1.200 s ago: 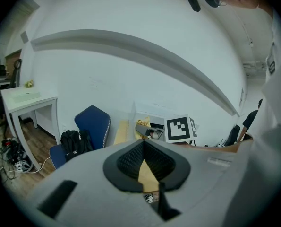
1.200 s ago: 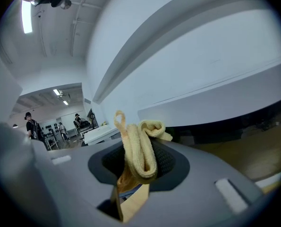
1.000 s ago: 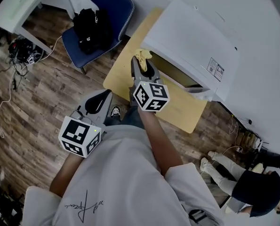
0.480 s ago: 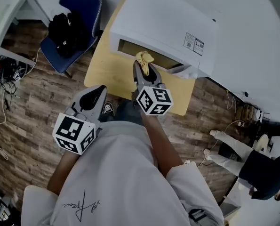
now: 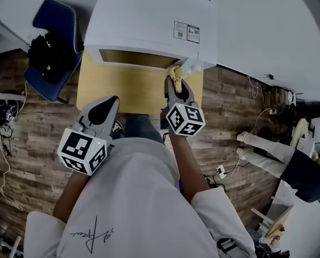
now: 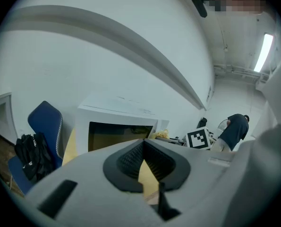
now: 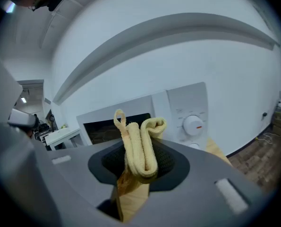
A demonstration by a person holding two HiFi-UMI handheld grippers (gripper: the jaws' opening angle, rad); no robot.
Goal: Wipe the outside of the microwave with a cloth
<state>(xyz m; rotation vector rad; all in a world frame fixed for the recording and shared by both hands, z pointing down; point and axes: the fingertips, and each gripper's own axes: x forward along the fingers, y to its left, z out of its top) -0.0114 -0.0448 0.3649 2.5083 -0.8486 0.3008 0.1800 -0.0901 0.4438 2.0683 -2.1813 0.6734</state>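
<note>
The white microwave (image 5: pixel 149 26) stands on a small wooden table (image 5: pixel 133 90), its dark door window (image 5: pixel 135 58) facing me. My right gripper (image 5: pixel 177 86) is shut on a folded yellow cloth (image 5: pixel 175 73), held just in front of the microwave's front right corner. In the right gripper view the cloth (image 7: pixel 140 148) sticks up between the jaws, with the control dial (image 7: pixel 193 124) close behind it. My left gripper (image 5: pixel 107 105) hangs shut and empty over the table's near edge. The left gripper view shows the microwave (image 6: pixel 116 122) beyond its shut jaws.
A blue chair (image 5: pixel 63 26) with a black bag (image 5: pixel 47 55) stands left of the table. A person (image 5: pixel 302 171) is at the right, near cables (image 5: pixel 256 85) on the wood floor. The white wall runs right behind the microwave.
The head view has swung round, so the microwave now sits square to me. My right gripper with the cloth has moved from the door's left end to the front right corner.
</note>
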